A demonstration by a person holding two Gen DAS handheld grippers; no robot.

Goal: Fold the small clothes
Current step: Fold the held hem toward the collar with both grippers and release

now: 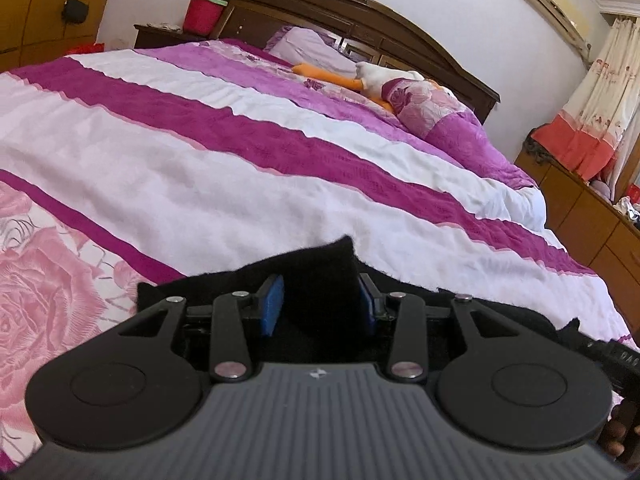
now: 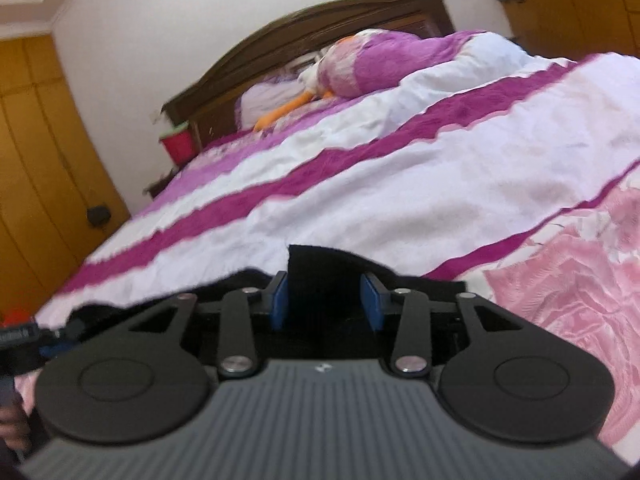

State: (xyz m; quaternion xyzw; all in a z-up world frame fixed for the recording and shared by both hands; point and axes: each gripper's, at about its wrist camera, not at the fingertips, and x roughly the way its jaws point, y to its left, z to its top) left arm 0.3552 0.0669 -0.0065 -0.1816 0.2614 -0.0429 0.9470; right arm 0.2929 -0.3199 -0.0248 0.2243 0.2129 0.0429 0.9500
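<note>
A small black garment (image 1: 316, 268) lies on the striped bed cover, low in the left wrist view, and a raised corner of it stands between the blue pads (image 1: 274, 304) of my left gripper (image 1: 320, 300). The jaws are apart around the cloth. In the right wrist view the same black garment (image 2: 324, 268) has another corner standing between the blue pads (image 2: 280, 300) of my right gripper (image 2: 326, 300), whose jaws are also apart. Most of the garment is hidden under the gripper bodies.
The bed cover (image 1: 240, 168) has magenta and white stripes and pink roses. A plush toy (image 1: 376, 76) and pillows lie near the dark headboard (image 1: 360, 12). A red bucket (image 1: 202, 14) stands on a nightstand. Wooden cabinets (image 1: 592, 216) run along the right.
</note>
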